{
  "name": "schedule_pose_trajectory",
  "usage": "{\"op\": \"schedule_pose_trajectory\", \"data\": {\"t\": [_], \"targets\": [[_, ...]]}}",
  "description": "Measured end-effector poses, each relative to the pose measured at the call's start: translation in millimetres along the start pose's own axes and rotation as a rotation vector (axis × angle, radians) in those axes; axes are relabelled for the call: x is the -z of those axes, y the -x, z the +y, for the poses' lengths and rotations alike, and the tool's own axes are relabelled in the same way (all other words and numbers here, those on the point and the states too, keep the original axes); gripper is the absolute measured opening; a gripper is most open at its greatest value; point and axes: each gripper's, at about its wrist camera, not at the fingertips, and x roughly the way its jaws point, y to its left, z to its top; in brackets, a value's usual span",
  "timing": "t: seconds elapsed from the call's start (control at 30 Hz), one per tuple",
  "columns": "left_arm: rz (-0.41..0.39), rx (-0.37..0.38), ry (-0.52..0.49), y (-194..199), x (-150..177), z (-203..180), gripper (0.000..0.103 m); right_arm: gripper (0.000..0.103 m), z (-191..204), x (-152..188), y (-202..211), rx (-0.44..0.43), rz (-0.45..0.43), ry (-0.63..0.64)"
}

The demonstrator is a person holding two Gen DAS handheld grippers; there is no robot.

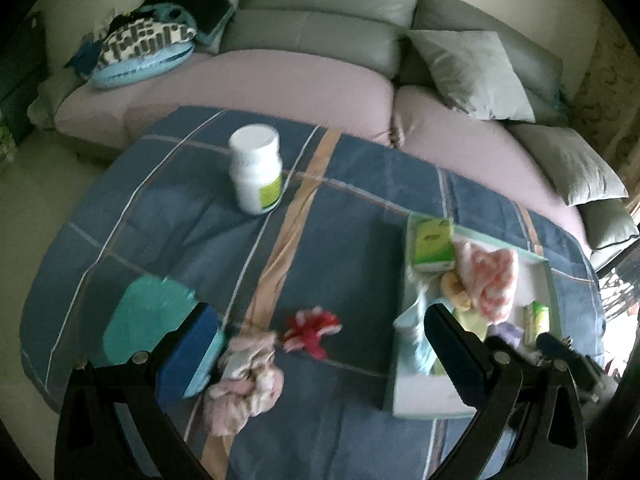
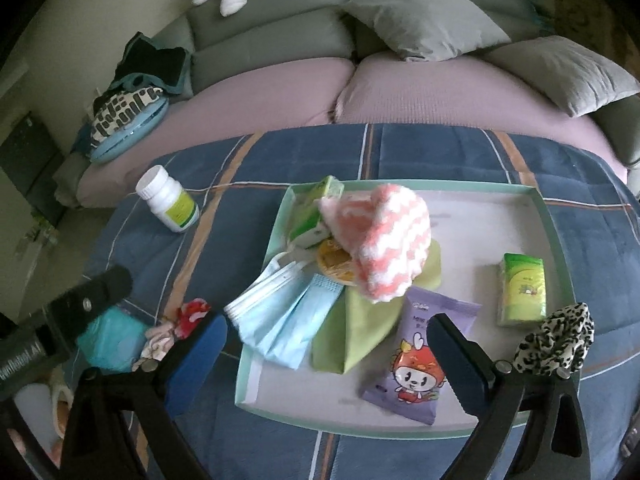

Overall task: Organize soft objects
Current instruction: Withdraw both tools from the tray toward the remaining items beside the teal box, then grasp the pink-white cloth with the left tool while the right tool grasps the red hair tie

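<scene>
Left wrist view looks down over a blue plaid cloth point(image 1: 160, 208) spread on the table, with the left gripper point(image 1: 320, 344) hanging low over two loose soft things: a pale pink scrunchie point(image 1: 244, 376) bunched up near the left finger, and a red and white scrunchie point(image 1: 312, 330) just beyond it. The jaws stand wide apart and hold nothing; whether the left pad brushes the pink scrunchie I cannot tell, the picture being smeared.

To my eye the step in hand is picking up one of these scrunchies to carry it to the tray point(image 2: 548, 216) on the right. It would go best by centring the fingers over the pink scrunchie, dropping straight down until the pads straddle its bulk, and closing on the thick middle, not a loose fold, so the cloth beneath is not pinched too. The teal packet point(image 1: 144, 320) at the left should be left alone.

The right gripper point(image 2: 326, 354) hovers over the near edge of the tray, jaws likewise wide and empty. Already in the tray lie a pink and white knit cloth point(image 2: 384, 240), blue face masks point(image 2: 280, 312), a green cloth point(image 2: 356, 328), a purple snack packet point(image 2: 416, 360) and a green tissue pack point(image 2: 522, 288). A leopard scrunchie point(image 2: 556, 344) sits by the right finger, at the tray's near right. A white bottle point(image 2: 168, 200) stands well apart, far left.
</scene>
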Motion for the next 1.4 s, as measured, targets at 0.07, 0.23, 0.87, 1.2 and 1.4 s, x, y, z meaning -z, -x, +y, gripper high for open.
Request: {"op": "schedule_pose_trajectory", "data": {"t": [0.07,0.23,0.87,1.2,1.4], "targets": [[0.010,-0.007,0.017,-0.3,7.6,8.3,0.103,0.099,1.2,0.2,-1.7,-0.009,0.006,-0.006],[0.044,-0.031,0.043,-1.7,29.7,24.8,0.103,0.095,8.6,6.4,-0.1,-0.025,0.010,0.001],[0.086,-0.061,0.124,-4.8,69.5,52.4,0.094,0.079,63.4,15.6,2.1,-0.205,0.004,0.127],[0.127,-0.074,0.175,-30.5,74.5,59.8,0.093,0.069,90.7,16.0,-24.1,-0.270,0.061,0.183],[0.147,-0.074,0.185,-41.2,72.0,62.7,0.092,0.069,105.9,14.4,-38.0,-0.288,0.084,0.218]]}}
